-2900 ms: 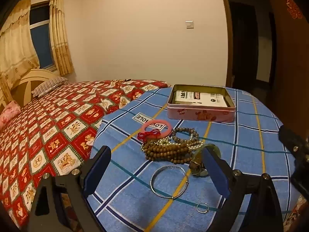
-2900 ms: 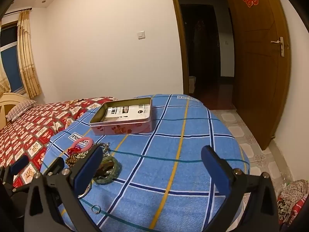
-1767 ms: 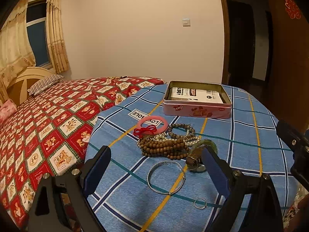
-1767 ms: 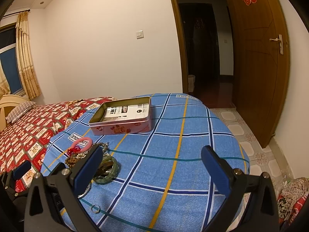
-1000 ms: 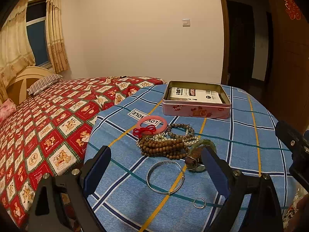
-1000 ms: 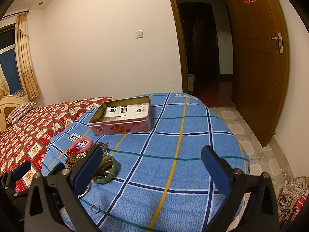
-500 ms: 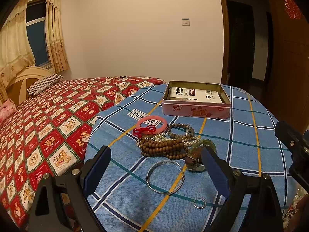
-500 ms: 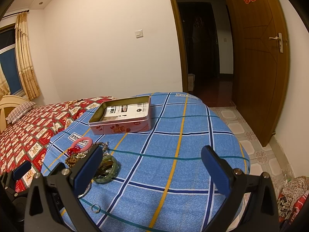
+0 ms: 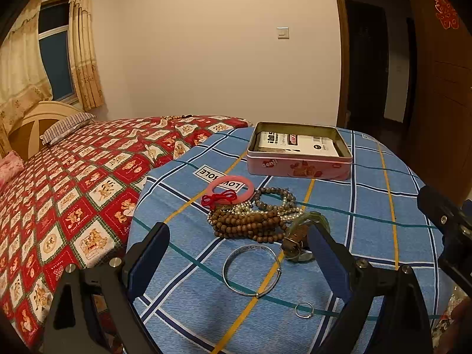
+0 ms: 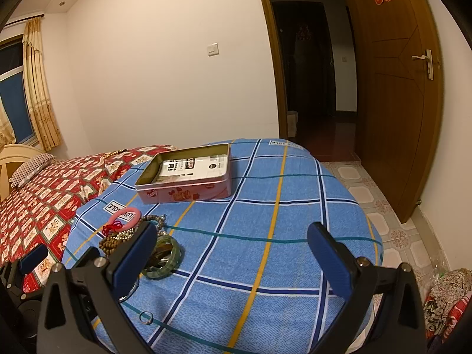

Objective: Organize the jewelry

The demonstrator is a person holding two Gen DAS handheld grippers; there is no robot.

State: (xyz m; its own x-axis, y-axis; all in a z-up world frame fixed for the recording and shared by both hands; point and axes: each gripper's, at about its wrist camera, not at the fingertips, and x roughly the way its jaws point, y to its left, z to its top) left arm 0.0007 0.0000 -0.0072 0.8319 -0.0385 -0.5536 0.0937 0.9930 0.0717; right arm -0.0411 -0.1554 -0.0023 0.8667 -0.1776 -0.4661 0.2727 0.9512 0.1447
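Note:
A pile of jewelry lies on a blue checked tablecloth (image 9: 368, 218): a pink bangle (image 9: 228, 186) with a red cord, brown bead strands (image 9: 247, 224), pearl strands, a green jade bangle (image 9: 309, 217), a silver bangle (image 9: 251, 269) and a small ring (image 9: 303, 314). An open pink tin (image 9: 299, 155) with a white card inside stands behind them. My left gripper (image 9: 239, 261) is open and empty, hovering over the silver bangle. My right gripper (image 10: 231, 258) is open and empty over bare cloth, right of the jade bangle (image 10: 162, 261) and the tin (image 10: 188, 174).
A bed with a red patterned cover (image 9: 67, 183) adjoins the table on the left. A wooden door (image 10: 392, 94) stands open at the right over a tiled floor (image 10: 377, 206). The table edge curves close on the right.
Both grippers have pulled back and steadied slightly since the earliest frames; in the last second nothing has visibly moved. Both stay open.

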